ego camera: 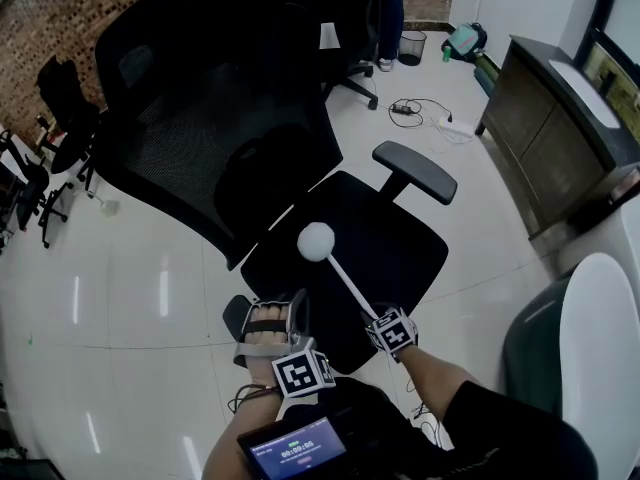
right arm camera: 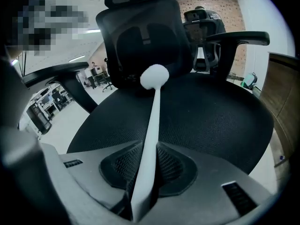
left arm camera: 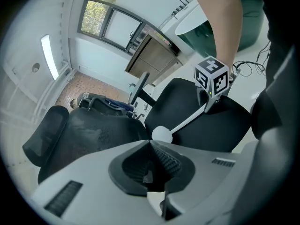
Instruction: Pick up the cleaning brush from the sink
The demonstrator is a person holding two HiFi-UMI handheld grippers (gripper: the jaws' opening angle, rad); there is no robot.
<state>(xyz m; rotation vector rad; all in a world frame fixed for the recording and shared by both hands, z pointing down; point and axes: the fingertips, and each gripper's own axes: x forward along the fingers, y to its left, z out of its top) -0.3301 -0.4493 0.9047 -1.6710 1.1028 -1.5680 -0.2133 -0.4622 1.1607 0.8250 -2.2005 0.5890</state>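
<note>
The cleaning brush is a white stick with a round white head. My right gripper is shut on the lower end of its handle and holds it slanting up over a black chair seat. In the right gripper view the round head stands in front of the chair's backrest. My left gripper hangs just left of the right one, shut, with nothing between its pads. In the left gripper view the brush head shows just past its tips, and the right gripper's marker cube above.
A black mesh office chair with an armrest fills the middle. At the right edge curves a white basin. A dark wooden cabinet stands at the back right, with cables and a bin on the glossy floor.
</note>
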